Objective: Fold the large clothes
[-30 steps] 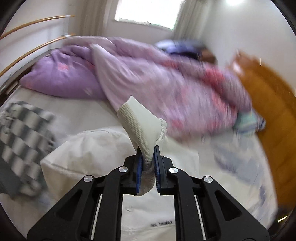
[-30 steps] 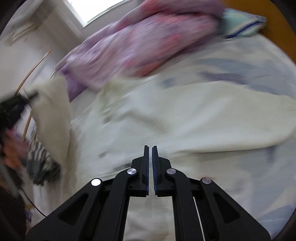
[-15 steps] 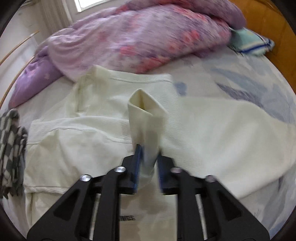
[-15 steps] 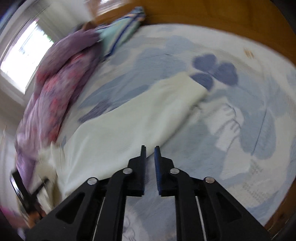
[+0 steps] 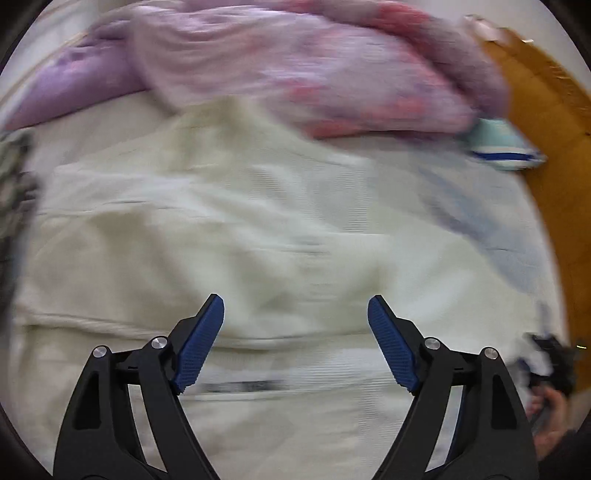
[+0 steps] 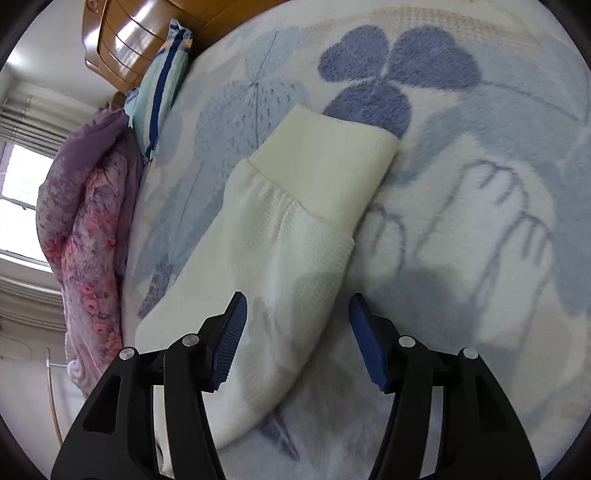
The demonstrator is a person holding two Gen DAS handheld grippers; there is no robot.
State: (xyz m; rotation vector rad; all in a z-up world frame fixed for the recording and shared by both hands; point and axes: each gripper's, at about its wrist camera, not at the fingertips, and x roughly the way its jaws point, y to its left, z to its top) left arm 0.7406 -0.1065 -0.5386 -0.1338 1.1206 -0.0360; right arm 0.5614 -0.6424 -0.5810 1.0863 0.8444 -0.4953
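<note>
A large cream sweatshirt [image 5: 229,229] lies spread on the bed, blurred in the left wrist view. My left gripper [image 5: 295,314] is open and empty just above its body. In the right wrist view one cream sleeve [image 6: 280,251] with a ribbed cuff [image 6: 332,162] lies flat on the blue floral blanket [image 6: 480,184]. My right gripper [image 6: 295,317] is open, its jaws on either side of the sleeve below the cuff, holding nothing.
A purple and pink floral duvet [image 5: 314,74] is bunched at the far side of the bed. A teal striped pillow [image 6: 162,74] leans on the wooden headboard [image 6: 122,33]. A checked dark garment [image 5: 14,192] lies at the left edge.
My left gripper has opened and let go of the sleeve it held. My right gripper has opened and come down close over the other sleeve near its cuff.
</note>
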